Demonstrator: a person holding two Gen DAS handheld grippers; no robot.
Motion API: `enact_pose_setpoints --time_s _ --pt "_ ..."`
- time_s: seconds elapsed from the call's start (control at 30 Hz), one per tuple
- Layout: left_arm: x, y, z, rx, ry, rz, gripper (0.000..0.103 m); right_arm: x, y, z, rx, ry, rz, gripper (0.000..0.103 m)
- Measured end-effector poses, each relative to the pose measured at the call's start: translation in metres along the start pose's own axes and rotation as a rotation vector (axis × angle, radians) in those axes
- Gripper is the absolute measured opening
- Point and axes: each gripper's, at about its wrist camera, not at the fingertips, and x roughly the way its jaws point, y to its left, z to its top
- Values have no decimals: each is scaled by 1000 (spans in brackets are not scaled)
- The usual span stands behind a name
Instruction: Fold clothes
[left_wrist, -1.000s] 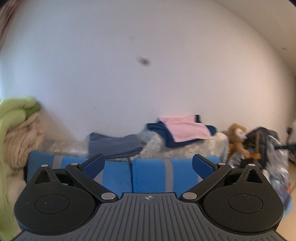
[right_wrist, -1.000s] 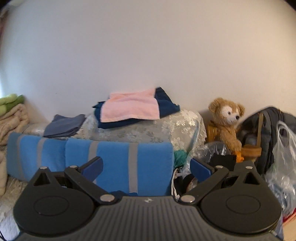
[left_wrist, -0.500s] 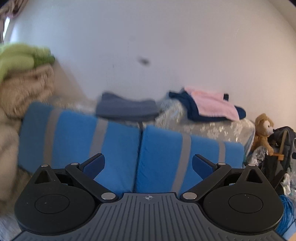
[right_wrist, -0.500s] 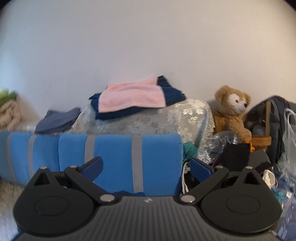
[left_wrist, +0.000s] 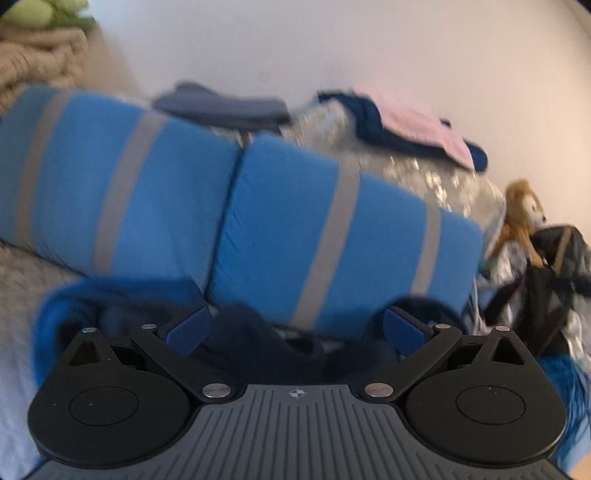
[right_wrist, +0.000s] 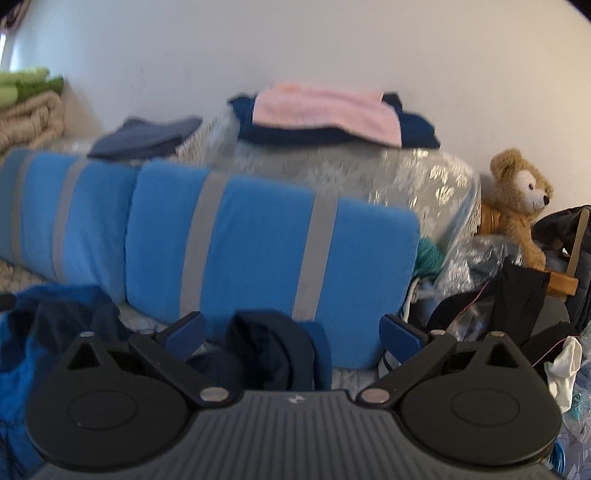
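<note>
A crumpled blue and dark navy garment (left_wrist: 258, 332) lies on the pale bed surface in front of the blue cushions; in the right wrist view the same garment (right_wrist: 269, 343) bunches up between the fingers. My left gripper (left_wrist: 295, 328) is open just above the garment, with nothing held. My right gripper (right_wrist: 291, 332) is open too, and a dark fold rises between its blue pads without being pinched. Folded clothes rest behind: a pink piece on navy (right_wrist: 325, 110) and a grey-blue piece (right_wrist: 147, 136).
Two blue cushions with grey stripes (right_wrist: 258, 243) stand against a lace-covered mound (right_wrist: 406, 177). A teddy bear (right_wrist: 517, 195), dark bags (right_wrist: 517, 306) and plastic sit at the right. Beige and green blankets (right_wrist: 29, 107) pile at the left. The white wall (right_wrist: 295, 44) is behind.
Both grippers have tilted down and come closer to the bed. The cushions have grown larger and the crumpled blue garment has come into view between the fingers. Both stay open.
</note>
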Motion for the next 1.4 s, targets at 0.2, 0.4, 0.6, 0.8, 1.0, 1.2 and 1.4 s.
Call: enact_pose_setpoints --time_s 0.2,0.4,0.6,0.8,1.0,1.2,1.4 --pt "28 17 -43 -56 24 -49 103 47 -8 -11 30 42 -30 103" --pt "38 29 -58 -96 79 -70 103 88 -10 -30 65 108 -41 103" --pt "43 33 -61 -128 101 -125 103 117 -5 -46 53 137 -32 101" --pt "49 34 -66 -139 132 -136 103 150 1 -56 87 156 -43 92" --pt "52 31 -68 -134 147 -154 103 180 4 -56 126 127 -70 78" --pt "58 29 -74 -107 170 -143 103 205 14 -53 47 84 -82 66" --pt "62 29 -77 -101 190 -125 103 201 -12 -73 119 121 -165 10"
